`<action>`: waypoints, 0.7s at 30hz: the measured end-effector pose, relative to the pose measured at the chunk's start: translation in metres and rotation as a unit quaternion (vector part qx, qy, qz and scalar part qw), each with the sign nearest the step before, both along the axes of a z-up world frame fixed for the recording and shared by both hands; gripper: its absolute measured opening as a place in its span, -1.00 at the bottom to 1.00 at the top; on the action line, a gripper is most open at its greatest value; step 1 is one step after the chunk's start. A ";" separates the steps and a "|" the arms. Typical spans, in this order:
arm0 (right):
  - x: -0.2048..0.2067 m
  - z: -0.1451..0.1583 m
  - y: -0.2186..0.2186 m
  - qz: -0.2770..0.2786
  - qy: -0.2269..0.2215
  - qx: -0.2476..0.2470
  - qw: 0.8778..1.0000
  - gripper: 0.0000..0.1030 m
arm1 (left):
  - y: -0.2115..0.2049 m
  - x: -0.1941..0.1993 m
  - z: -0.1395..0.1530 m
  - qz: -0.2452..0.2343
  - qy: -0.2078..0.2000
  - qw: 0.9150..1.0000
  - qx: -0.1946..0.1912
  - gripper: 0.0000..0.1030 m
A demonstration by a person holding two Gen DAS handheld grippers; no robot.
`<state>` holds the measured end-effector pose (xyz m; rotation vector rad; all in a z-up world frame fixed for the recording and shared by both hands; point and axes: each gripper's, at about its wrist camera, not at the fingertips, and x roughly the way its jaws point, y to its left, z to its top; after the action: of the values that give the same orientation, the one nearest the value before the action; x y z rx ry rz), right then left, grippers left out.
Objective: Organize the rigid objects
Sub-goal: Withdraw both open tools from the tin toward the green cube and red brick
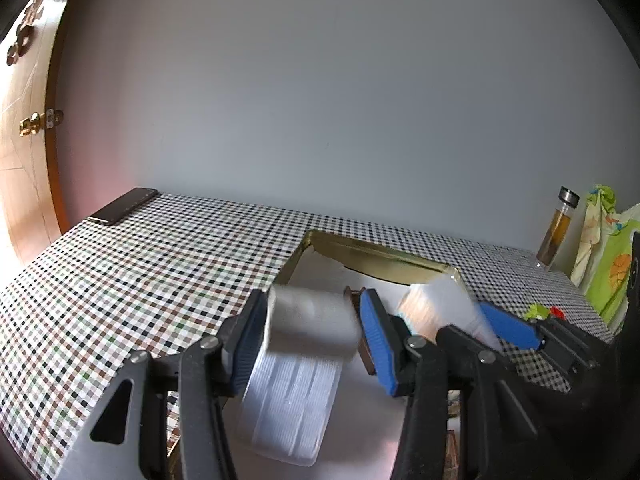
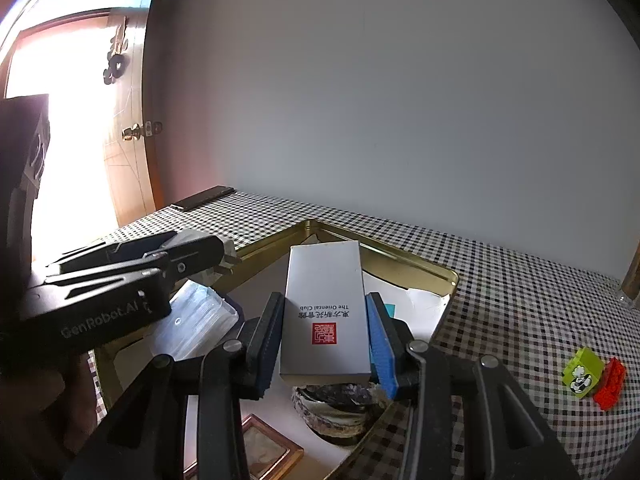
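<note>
Two grippers over tray (image 2: 416, 268), both gripping boxes

Daylight enters from the far left. In the right wrist view the doorway (image 2: 68, 152) is blown out to pure white, with pinkish flare spilling onto the wall (image 2: 400, 100) beside it. Wall evenly lit, grey, soft falloff. Both views show strong fisheye bending; the checked tabletop (image 1: 120, 280) edge curves, corners vignette to black. In the left wrist view the white box (image 1: 312, 320) and ribbed clear case (image 1: 292, 400) are smeared by motion blur. The silver box (image 2: 326, 312) print reads sharp.
</note>
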<state>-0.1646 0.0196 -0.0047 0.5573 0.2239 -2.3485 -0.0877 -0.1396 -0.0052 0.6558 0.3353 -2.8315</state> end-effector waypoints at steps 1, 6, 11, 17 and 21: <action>-0.001 0.000 0.001 0.001 -0.002 -0.003 1.000 -0.04 | 0.000 0.001 0.001 0.002 0.003 1.000 0.001 0.23; 0.003 0.005 0.017 -0.012 0.008 -0.023 1.000 0.47 | 0.006 0.012 0.013 0.018 0.029 0.999 -0.005 0.75; 0.006 0.008 0.049 -0.040 0.024 -0.023 0.999 0.59 | 0.030 0.015 0.020 -0.007 0.041 0.999 -0.005 0.82; -0.005 0.007 0.119 -0.113 0.029 -0.018 0.993 0.63 | 0.093 -0.002 0.025 -0.067 0.036 0.997 -0.021 0.99; -0.020 0.002 0.174 -0.174 0.017 -0.022 0.984 0.64 | 0.140 -0.026 0.022 -0.111 0.014 0.993 -0.033 0.99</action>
<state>-0.1850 0.1934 -0.0023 0.5707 0.0949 -2.6948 -0.1135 0.0005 0.0169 0.6791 0.1815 -3.0499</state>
